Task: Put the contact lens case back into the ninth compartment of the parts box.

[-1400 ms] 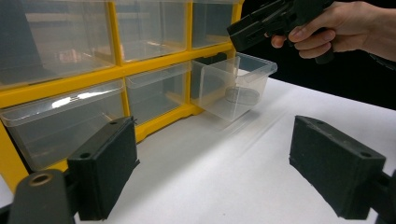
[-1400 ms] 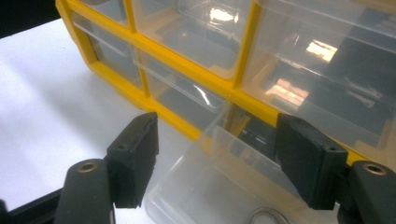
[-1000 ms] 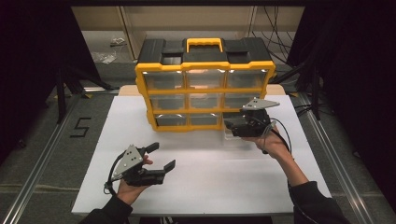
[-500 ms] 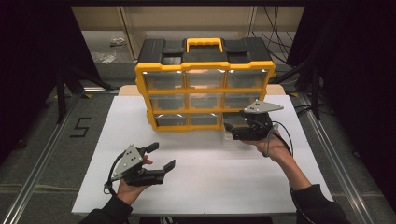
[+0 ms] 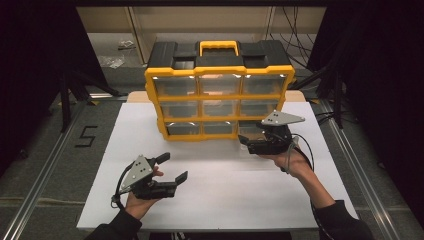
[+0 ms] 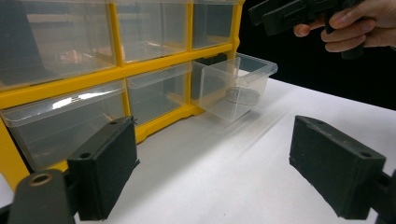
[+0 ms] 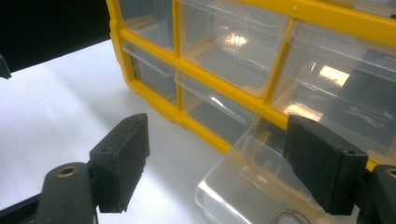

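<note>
One cabinet (image 5: pixel 220 90) held nine drawers; one drawer (image 6: pixel 236 84) stood pulled out. Both tongs, left (image 5: pixel 172 170) and right (image 5: pixel 246 143), gaped apart, empty.

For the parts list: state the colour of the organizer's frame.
Yellow frame, with a black top; the high view shows it best.

Clear drawer (image 6: pixel 233 86) – bottom right, pulled out, ring inside

Left gripper (image 6: pixel 212 172) jaws wide apart, nothing btwn them, low over white table (image 6: pixel 224 177). Yellow drawer cabinet (image 6: pixel 116 79) ahead; its bottom clear drawer (image 6: pixel 233 84) pulled partway out w/ a round thing inside. Right gripper (image 6: pixel 289 11) in a hand (image 6: pixel 359 21), top right.
</note>
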A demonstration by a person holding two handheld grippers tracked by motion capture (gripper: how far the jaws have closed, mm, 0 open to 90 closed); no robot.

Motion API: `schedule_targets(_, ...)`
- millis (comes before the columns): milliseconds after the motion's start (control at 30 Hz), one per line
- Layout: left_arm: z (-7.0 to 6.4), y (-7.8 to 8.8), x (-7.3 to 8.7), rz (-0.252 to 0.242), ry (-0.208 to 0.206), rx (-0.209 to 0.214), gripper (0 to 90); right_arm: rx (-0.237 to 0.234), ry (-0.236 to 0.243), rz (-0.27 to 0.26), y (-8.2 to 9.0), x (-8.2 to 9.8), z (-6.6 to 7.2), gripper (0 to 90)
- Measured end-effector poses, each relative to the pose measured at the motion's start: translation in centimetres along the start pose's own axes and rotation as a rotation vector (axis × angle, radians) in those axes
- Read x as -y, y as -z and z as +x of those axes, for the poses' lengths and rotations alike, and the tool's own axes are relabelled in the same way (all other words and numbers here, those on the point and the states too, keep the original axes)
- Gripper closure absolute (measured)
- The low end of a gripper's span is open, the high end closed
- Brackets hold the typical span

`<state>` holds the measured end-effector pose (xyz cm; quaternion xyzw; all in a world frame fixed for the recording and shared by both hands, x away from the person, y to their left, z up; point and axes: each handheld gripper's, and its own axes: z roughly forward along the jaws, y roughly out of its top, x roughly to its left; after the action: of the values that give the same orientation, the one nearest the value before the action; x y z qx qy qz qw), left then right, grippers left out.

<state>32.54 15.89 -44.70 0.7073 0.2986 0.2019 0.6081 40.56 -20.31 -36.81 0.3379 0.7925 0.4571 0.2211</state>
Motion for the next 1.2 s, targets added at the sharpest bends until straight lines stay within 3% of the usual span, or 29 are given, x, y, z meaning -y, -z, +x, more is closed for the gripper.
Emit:
schedule_targets(767, 0.0, 0.0, 0.0, -0.002, 0.001, 0.002, 14.5, -0.032, -0.005, -0.042, 0.2, 1.3, 1.7, 23.6)
schedule_targets(1200, 0.0, 0.0, 0.0, -0.001, 0.001, 0.002, 14.5, -0.033, -0.006, -0.069, 0.7, 1.9, 1.9, 23.6)
